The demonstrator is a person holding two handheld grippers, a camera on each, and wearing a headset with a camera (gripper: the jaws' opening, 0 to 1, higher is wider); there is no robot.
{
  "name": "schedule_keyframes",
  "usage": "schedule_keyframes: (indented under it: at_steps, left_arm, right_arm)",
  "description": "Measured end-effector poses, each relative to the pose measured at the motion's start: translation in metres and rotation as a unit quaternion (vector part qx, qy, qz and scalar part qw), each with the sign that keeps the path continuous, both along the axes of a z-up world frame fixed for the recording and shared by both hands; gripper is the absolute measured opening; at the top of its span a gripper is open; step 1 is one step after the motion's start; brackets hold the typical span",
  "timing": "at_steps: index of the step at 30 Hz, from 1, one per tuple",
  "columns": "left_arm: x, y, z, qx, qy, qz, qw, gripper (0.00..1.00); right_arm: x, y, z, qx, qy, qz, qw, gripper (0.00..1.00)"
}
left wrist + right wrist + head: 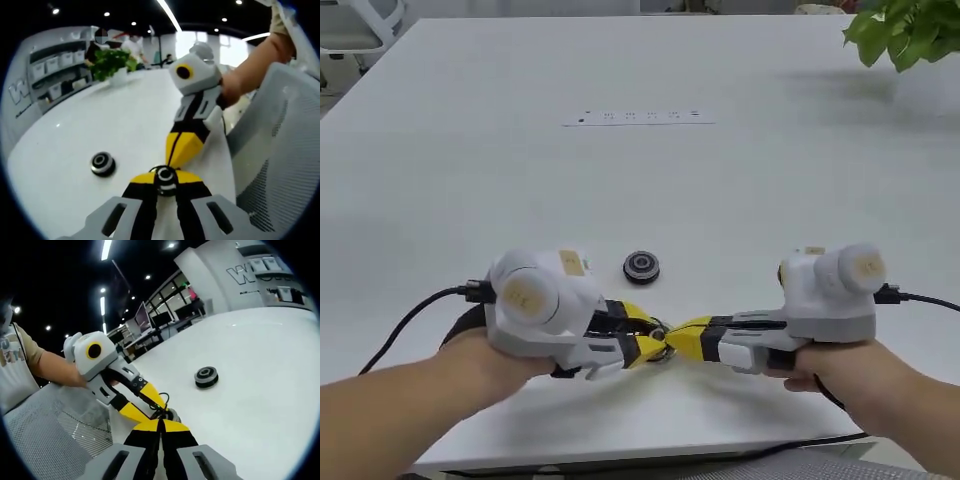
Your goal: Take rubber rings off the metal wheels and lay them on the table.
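At table's near edge, my left gripper [166, 176] is clamped on a metal wheel [165, 181]. My right gripper [161, 423], jaws pinched together, seems to hold its rubber ring [166, 400]. Next: a steady pull apart. A spare wheel [641, 266] lies at twelve o'clock.

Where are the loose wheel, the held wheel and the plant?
loose wheel [641, 266], head view, its dark hub.
held wheel [165, 176], left gripper view, its hub face.
plant [905, 30], head view, its leaves.

Loose wheel [641, 266] on tbl [520, 180], plant [905, 35] rear R.
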State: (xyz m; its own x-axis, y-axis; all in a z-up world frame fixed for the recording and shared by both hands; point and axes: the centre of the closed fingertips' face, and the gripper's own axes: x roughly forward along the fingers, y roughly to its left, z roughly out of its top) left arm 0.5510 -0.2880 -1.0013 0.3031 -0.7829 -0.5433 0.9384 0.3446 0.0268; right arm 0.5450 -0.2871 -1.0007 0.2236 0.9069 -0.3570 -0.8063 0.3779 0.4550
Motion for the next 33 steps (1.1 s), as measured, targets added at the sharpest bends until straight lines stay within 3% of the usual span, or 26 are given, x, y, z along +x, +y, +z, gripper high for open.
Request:
schedule_keyframes:
  at_steps: [4,6,10,23,33]
  left_arm:
    - [0.000,0.001,0.000,0.004,0.001,-0.006,1.0000,0.14]
    - [0.001,0.003,0.001,0.010,-0.007,-0.008,0.9999,0.17]
    - [-0.001,0.005,0.003,0.009,-0.002,-0.011,0.9999,0.18]
    - [-0.006,0.011,0.022,-0.017,0.010,-0.007,0.9998,0.27]
    - [-0.008,0.023,0.039,-0.033,0.009,0.002,0.9994,0.35]
  right_arm:
    - [0.001,-0.001,0.001,0.002,0.003,0.000,1.0000,0.00]
    - [0.002,0.000,0.002,0.002,0.003,0.000,1.0000,0.00]
    - [0.003,0.001,0.004,0.002,0.001,0.002,1.0000,0.00]
    - [0.004,0.001,0.011,0.011,0.004,0.004,0.9999,0.00]
    - [0.003,0.002,0.018,0.015,0.002,0.009,0.9998,0.00]
